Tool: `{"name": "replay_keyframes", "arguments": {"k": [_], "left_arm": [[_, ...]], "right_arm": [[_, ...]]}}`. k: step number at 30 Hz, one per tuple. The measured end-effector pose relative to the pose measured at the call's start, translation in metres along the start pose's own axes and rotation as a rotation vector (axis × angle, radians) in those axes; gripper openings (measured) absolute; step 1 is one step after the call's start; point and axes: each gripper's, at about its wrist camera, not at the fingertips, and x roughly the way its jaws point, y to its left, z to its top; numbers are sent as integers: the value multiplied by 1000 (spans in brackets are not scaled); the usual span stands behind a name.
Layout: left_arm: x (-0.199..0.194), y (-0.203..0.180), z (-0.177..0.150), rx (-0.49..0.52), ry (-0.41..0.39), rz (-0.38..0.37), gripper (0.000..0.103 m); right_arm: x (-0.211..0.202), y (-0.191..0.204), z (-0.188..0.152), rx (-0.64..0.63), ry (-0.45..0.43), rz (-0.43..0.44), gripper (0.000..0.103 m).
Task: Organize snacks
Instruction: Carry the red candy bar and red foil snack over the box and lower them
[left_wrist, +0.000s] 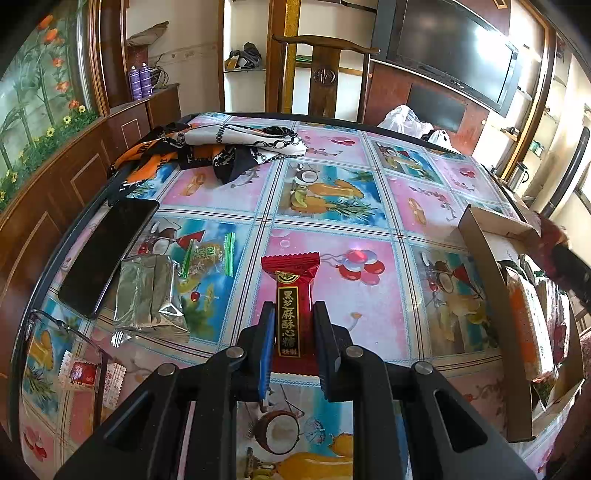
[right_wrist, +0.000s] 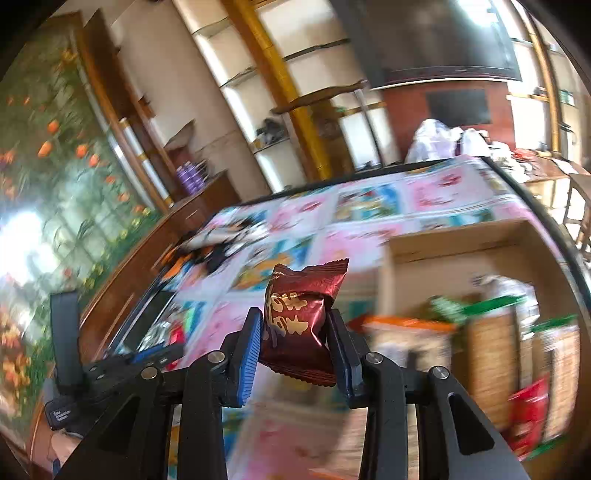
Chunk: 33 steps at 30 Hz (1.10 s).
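My left gripper (left_wrist: 293, 314) is shut on a long red candy packet (left_wrist: 291, 306) with gold characters, held low over the patterned tablecloth (left_wrist: 369, 302). My right gripper (right_wrist: 295, 325) is shut on a dark red snack packet (right_wrist: 301, 321), held above the table, left of the open cardboard box (right_wrist: 458, 240). The box (left_wrist: 480, 240) holds several snack packs (right_wrist: 491, 339). A silver foil pack (left_wrist: 149, 295), a clear green-edged packet (left_wrist: 208, 258) and a small red-and-white candy (left_wrist: 83, 373) lie on the table at the left. The left gripper also shows in the right wrist view (right_wrist: 159, 352).
A black phone (left_wrist: 107, 254) lies near the left table edge. A crumpled orange, black and white scarf (left_wrist: 221, 147) lies at the far left. Eyeglasses (left_wrist: 66, 332) rest at the near left. A wooden chair (left_wrist: 325, 74) stands behind the table, with white plastic bags (left_wrist: 406, 122) beside it.
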Motion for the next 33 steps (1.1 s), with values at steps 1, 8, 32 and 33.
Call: {"name": "replay_keyframes", "arguments": {"k": [1, 8, 32, 33], "left_arm": [[0, 0, 0, 0, 0, 1, 19], [-3, -12, -4, 18, 5, -47, 19], [-23, -184, -31, 266, 8, -292, 19], [-22, -188, -31, 271, 5, -292, 19]], "right_arm": [[-4, -11, 4, 24, -10, -7, 38], [-20, -70, 15, 168, -51, -68, 38], [-32, -109, 23, 217, -66, -142, 38], [-32, -110, 23, 218, -66, -143, 38]]}}
